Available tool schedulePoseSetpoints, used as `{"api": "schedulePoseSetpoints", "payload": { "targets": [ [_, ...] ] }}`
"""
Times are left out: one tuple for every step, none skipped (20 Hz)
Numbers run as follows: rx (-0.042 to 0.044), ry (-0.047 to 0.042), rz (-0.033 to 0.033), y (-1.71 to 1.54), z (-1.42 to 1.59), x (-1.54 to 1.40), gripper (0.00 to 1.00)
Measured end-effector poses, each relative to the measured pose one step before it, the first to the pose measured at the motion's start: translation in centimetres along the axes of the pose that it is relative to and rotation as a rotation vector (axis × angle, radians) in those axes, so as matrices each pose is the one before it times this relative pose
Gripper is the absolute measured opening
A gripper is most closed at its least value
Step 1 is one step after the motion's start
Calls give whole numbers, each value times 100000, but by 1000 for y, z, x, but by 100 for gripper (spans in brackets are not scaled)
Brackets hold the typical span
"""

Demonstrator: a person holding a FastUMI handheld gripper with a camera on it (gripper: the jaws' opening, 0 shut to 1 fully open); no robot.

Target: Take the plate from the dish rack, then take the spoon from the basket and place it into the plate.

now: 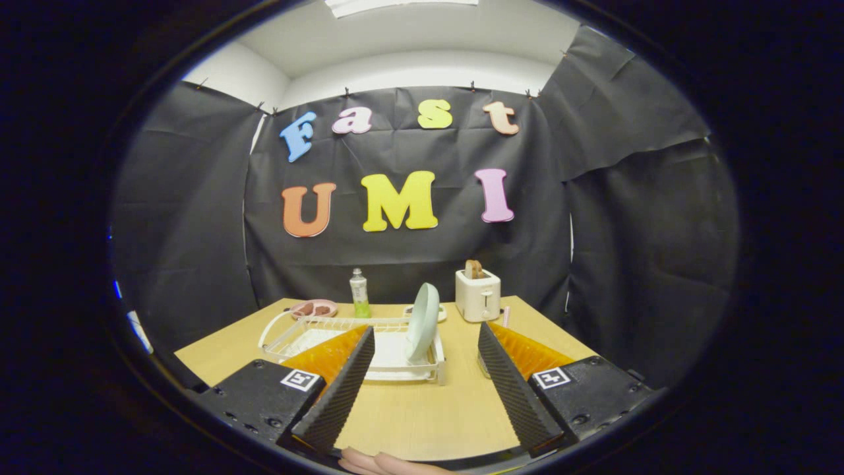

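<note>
the gripper (426,349), its fingers spread wide and holding nothing, hid the dish rack's (395,326) near left corner. the small dish (424,314) behind the plate (422,322) was mostly covered, and the pink plate's (314,308) contents were too small to tell.

A staged recording booth dressed as a kitchen corner: black cloth hangs pinned as walls on three sides beneath a white ceiling with a light panel. A pale wooden worktop (409,415) carries kitchen props: a white dish rack (310,336) at eleven o'clock from the tool (425,349), with a toaster (477,295) at one o'clock and a bottle (359,293) behind.
</note>
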State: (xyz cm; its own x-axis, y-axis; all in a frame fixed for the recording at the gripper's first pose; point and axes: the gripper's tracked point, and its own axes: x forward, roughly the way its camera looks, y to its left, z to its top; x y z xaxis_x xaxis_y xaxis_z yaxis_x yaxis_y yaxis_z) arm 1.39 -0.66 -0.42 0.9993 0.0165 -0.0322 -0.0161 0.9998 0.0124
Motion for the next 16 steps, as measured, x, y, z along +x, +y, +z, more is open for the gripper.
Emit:
{"api": "schedulePoseSetpoints", "payload": {
  "targets": [
    [-1397,-422,-410,-79,344,370,100],
    [-1103,-421,-622,-20,280,531,100],
    [-717,135,-480,-44,359,614,100],
    [-560,312,520,179,166,710,100],
    [384,894,614,317,308,818,100],
    [-180,1474,480,141,49,937,100],
    [-554,1131,442,147,309,1083,100],
    [-651,1940,-808,-235,229,1366,100],
    [-796,1759,-1673,-430,294,1295,100],
    [-938,2076,-1797,-359,198,1573,100],
    [-697,1720,-1297,-245,423,1454,100],
    [-256,1987,56,181,417,1555,100],
    [204,3067,-445,19,250,1619,100],
    [-460,2691,634,110,368,1596,100],
    [-1342,4466,32,131,227,1608,100],
    [-1686,4560,-251,-37,39,1642,100]
  ]
}}
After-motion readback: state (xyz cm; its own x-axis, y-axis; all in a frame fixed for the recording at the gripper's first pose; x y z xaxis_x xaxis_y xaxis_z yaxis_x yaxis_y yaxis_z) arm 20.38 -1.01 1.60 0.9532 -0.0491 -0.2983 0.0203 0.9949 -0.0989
